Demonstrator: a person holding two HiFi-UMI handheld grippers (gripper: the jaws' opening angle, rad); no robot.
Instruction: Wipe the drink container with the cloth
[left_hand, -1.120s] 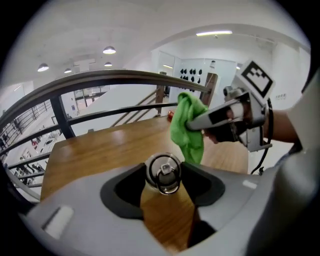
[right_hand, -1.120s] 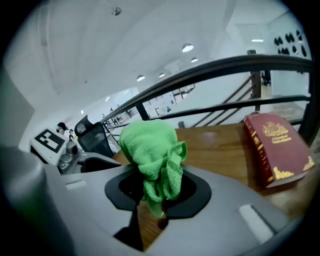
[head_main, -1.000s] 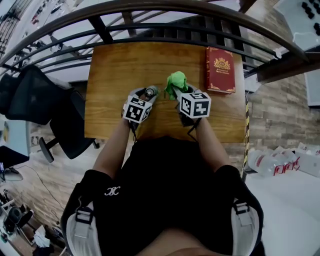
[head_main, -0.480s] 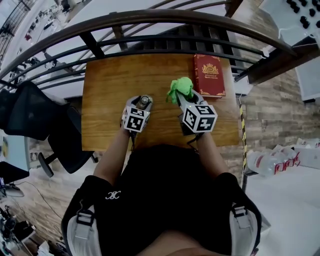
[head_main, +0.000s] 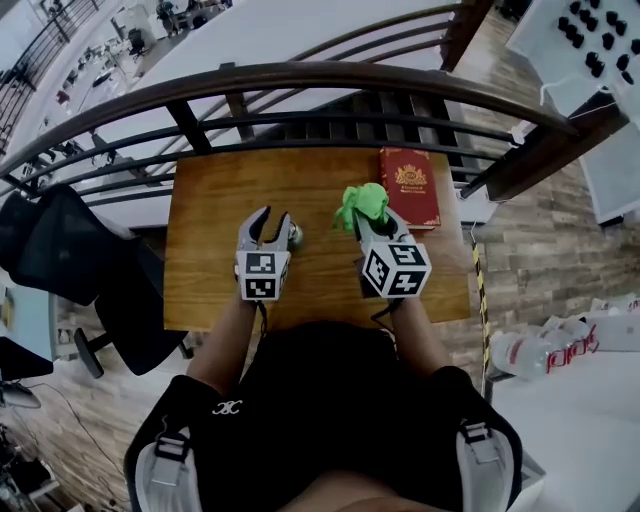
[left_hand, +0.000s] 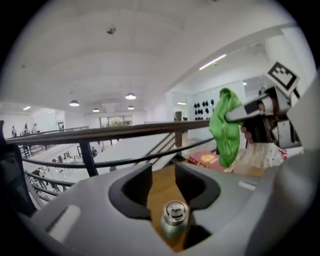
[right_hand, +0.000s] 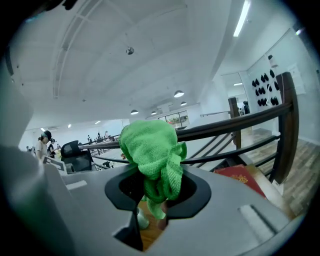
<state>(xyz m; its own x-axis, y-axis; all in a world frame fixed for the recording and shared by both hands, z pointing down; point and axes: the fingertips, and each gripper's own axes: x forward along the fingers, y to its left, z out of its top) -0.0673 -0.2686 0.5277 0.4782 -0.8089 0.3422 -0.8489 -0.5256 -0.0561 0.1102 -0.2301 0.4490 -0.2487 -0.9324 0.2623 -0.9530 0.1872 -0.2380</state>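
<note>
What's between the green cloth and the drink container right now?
Nothing; the head view shows only bare table between cloth and drink container.

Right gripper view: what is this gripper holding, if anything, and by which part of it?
The right gripper holds the green cloth, jaws shut on its bunched middle; a wad bulges beyond the tips and a short end hangs below.

An open-plan office mezzanine is indicated by black office chairs (head_main: 60, 255), a curved railing (head_main: 300, 78) and ceiling downlights (left_hand: 130, 96).
</note>
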